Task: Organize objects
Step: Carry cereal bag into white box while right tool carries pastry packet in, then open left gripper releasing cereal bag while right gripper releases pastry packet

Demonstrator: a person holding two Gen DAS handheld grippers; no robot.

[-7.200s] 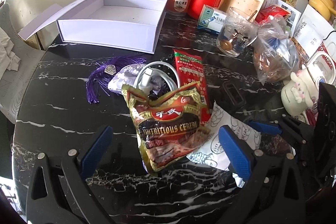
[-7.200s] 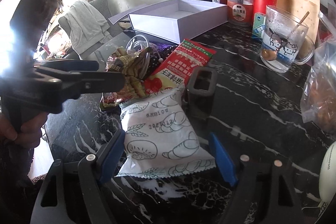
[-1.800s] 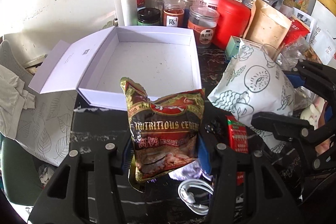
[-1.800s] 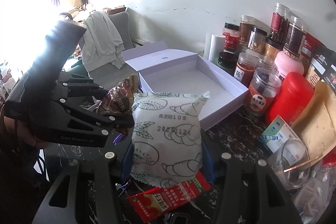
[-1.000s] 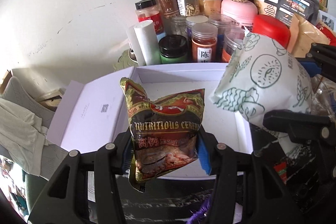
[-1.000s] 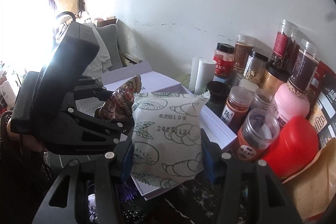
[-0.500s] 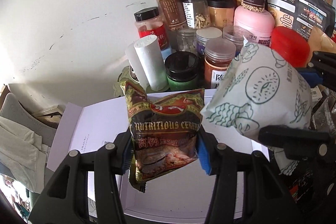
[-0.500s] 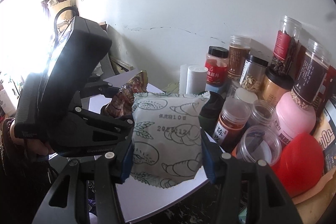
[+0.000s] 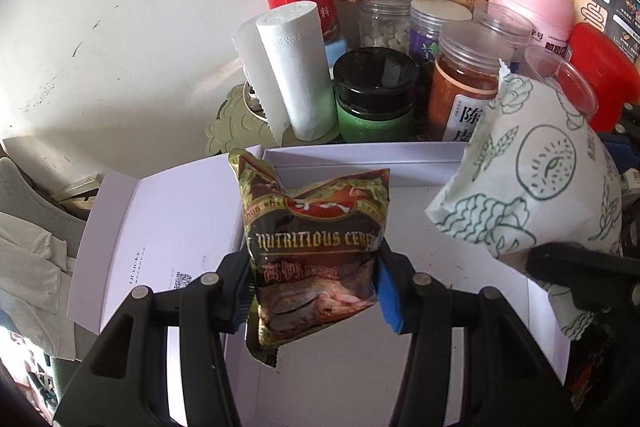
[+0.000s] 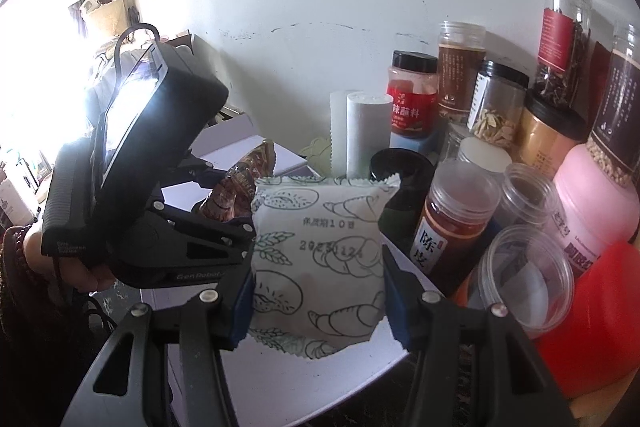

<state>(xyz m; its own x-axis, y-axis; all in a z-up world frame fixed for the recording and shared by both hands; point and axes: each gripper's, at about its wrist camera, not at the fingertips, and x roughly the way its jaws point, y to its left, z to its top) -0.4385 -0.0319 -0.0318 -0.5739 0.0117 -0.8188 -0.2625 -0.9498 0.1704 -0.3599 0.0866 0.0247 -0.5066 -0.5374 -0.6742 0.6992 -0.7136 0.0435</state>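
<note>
My left gripper is shut on a brown and gold cereal packet and holds it upright over the open white box. My right gripper is shut on a white bread packet printed with croissants, held over the same box. The bread packet also shows at the right of the left wrist view. The cereal packet and the left gripper's body show at the left of the right wrist view. The box lid lies open to the left.
Behind the box stand several jars: a green jar with a black lid, an orange spice jar, a pink jar and a red canister. A white paper roll stands by the wall. A chair with cloth is at left.
Both grippers have lifted their packets off the table and carried them forward over the white box. In the last half second they have come closer to the jars at the back.
</note>
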